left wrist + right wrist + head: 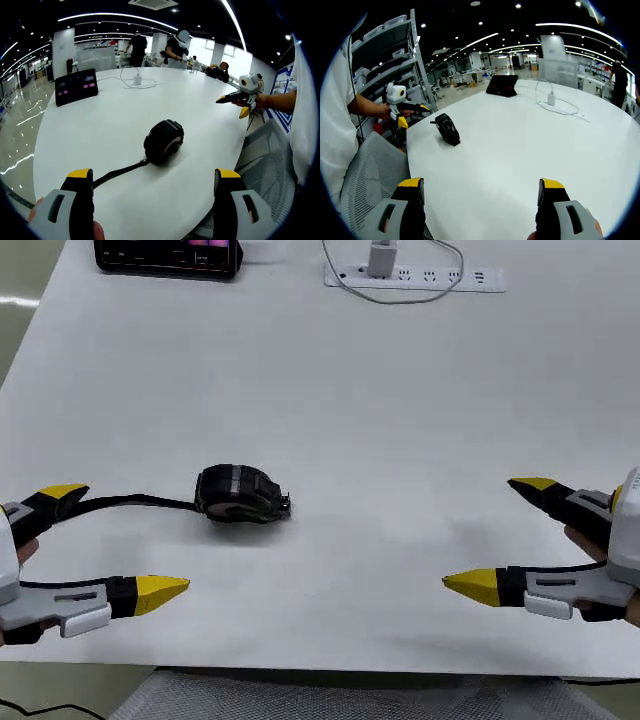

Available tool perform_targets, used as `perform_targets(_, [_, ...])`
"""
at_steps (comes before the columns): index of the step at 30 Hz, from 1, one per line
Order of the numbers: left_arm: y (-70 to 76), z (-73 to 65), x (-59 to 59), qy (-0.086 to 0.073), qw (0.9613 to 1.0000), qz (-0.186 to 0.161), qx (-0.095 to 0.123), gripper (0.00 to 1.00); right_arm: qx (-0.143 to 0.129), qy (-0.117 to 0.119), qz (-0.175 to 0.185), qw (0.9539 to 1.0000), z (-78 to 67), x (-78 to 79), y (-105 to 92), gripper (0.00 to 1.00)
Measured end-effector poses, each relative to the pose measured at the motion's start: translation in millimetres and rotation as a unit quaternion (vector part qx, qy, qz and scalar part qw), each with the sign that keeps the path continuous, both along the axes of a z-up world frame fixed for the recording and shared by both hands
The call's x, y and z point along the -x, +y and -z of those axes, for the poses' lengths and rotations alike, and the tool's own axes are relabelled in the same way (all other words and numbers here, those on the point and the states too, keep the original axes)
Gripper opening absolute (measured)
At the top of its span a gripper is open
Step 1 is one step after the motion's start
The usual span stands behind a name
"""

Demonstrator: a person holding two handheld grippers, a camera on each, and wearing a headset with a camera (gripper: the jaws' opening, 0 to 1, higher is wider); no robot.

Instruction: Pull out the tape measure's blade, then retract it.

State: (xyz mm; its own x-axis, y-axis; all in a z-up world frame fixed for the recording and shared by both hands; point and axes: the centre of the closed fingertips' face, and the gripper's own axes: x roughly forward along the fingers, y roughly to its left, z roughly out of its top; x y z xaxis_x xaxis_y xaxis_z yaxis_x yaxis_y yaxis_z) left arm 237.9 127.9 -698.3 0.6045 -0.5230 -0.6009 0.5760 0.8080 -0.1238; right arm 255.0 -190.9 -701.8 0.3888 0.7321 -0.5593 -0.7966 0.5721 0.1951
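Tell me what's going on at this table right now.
A person holds a yellow-tipped two-jaw gripper in each hand over the white table. The left gripper and right gripper are both open and hold nothing. A black tape measure lies on the table nearer the left gripper, its black strap trailing toward that gripper. The blade tip sits at the case, not yet drawn out.

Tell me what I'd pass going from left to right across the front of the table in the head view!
left claw → tape measure → right claw
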Motion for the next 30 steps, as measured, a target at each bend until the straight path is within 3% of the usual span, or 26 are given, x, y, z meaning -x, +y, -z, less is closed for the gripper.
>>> perform_targets(4, [-1.0, -2.1, -1.6, 0.001, 0.9999, -0.005, 0.01, 0.99, -0.001, 0.0, 0.001, 1.0, -0.2, -1.1, 0.5, 0.94])
perform_targets(30, [-2.3, -2.6, -1.1, -0.006, 1.0, 0.004, -0.002, 0.99, 0.007, 0.004, -0.011, 0.9999, 3.3, 3.7, 3.4, 0.93])
